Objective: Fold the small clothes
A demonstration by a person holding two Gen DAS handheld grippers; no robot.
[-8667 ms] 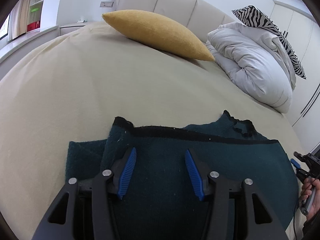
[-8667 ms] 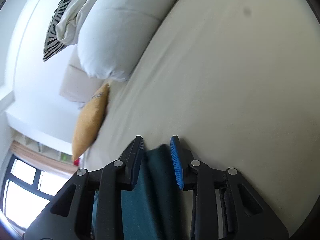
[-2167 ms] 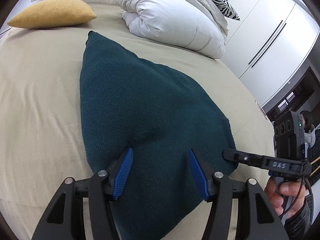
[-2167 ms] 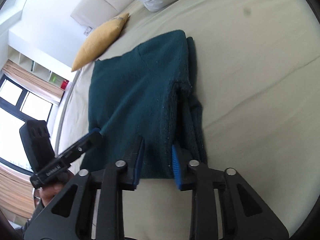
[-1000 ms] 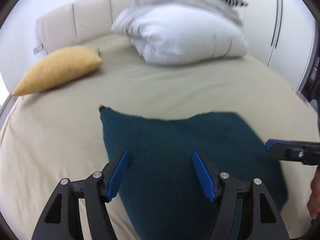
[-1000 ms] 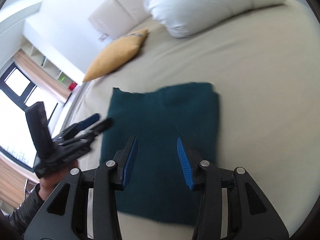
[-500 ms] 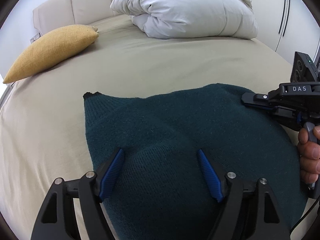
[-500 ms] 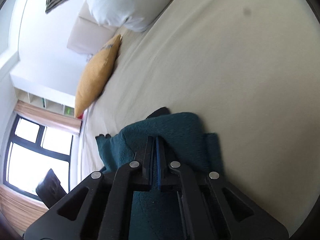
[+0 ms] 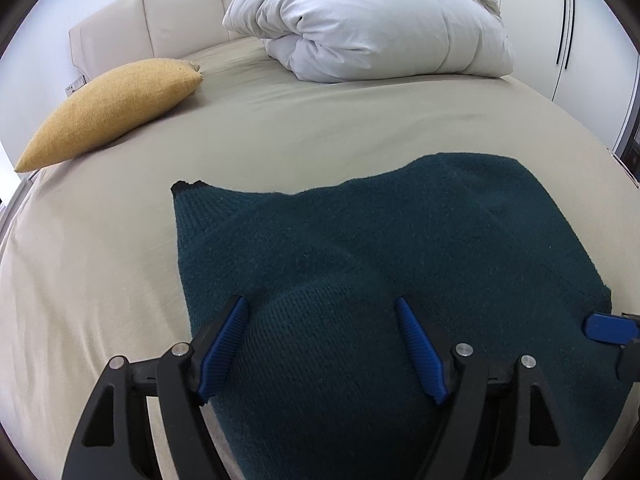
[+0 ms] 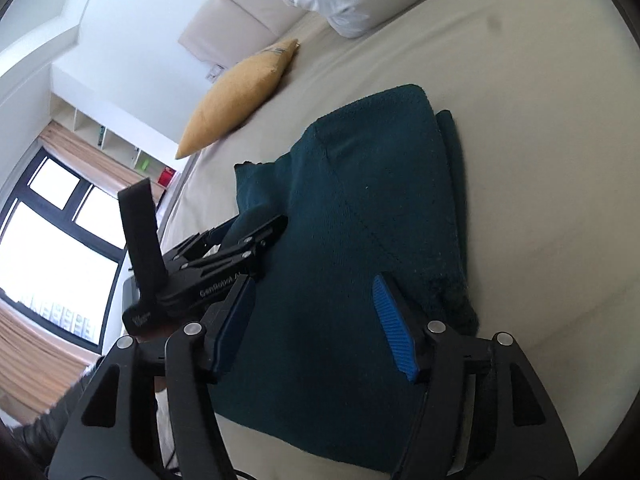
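Observation:
A dark teal knit garment [image 9: 400,248] lies folded on the beige bed [image 9: 100,240]; it also shows in the right wrist view [image 10: 360,220]. My left gripper [image 9: 320,340] is open, low over the garment's near edge, with a raised bulge of knit between its blue pads. My right gripper [image 10: 312,320] is open over the garment's other near edge. The left gripper shows in the right wrist view [image 10: 256,236] at the garment's left side. A blue fingertip [image 9: 608,326] of the right gripper shows at the left wrist view's right edge.
A mustard cushion [image 9: 108,112] lies at the far left of the bed and a rolled white duvet [image 9: 380,24] at the far end by the padded headboard [image 9: 160,20]. A window [image 10: 52,220] and shelves stand beyond the bed's left side.
My right gripper was shut on the garment's edge half a second ago and now stands open over it. The left gripper stays open and has shifted little.

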